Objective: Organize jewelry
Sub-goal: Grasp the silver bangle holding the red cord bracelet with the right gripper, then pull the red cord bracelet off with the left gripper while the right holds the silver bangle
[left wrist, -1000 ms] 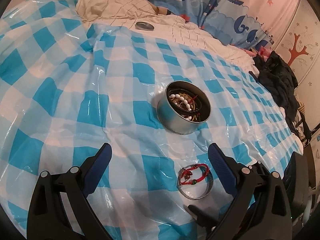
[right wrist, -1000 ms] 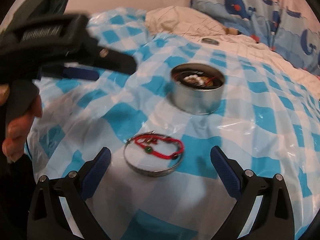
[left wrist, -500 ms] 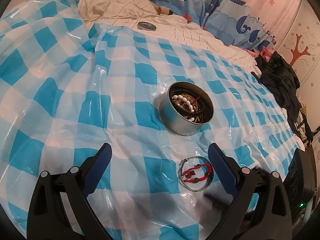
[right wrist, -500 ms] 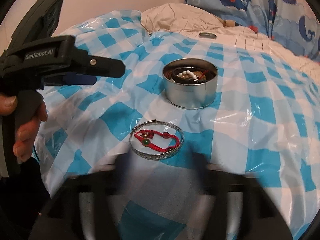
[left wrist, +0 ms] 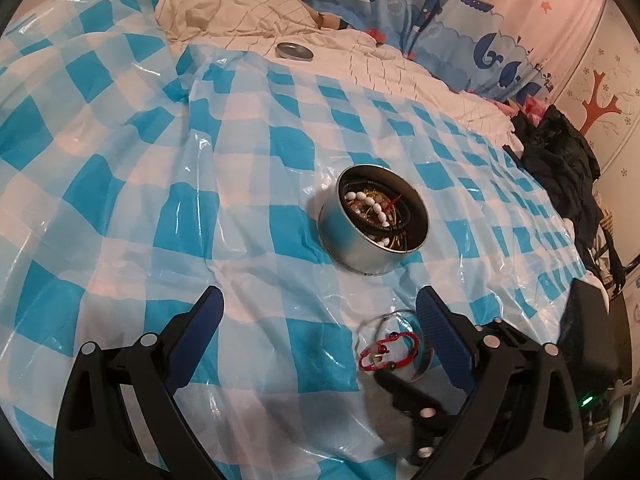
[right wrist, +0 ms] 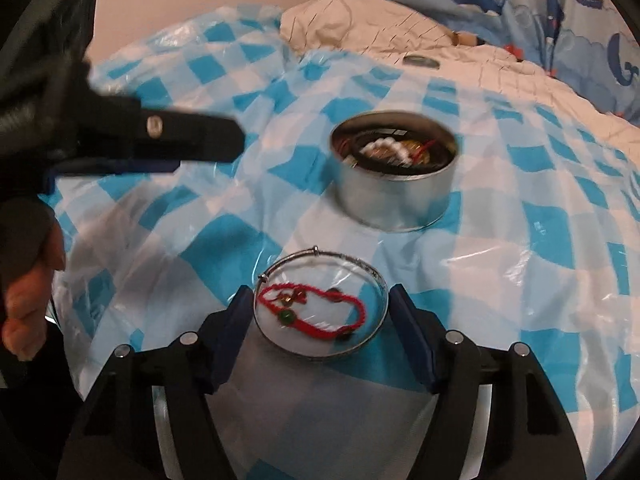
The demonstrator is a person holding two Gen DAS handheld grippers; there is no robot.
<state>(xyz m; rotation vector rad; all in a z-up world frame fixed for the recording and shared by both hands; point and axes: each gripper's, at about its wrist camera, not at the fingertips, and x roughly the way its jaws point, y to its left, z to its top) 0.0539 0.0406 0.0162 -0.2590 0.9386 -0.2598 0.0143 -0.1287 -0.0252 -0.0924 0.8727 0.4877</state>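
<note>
Right gripper [right wrist: 322, 308] straddles the silver bangle [right wrist: 324, 304] lying flat on the blue-checked plastic sheet [right wrist: 500, 280]; its jaws have just been closing, with the 2 pads at the bangle's outer rim, contact not clear. Red cord bracelet [right wrist: 316, 310] lies inside the bangle. Round metal tin [right wrist: 394, 196], already holding white beads and other pieces, sits just beyond. Left gripper [left wrist: 320, 320] hangs wide apart, holding nothing, the bangle beside its right finger.
</note>
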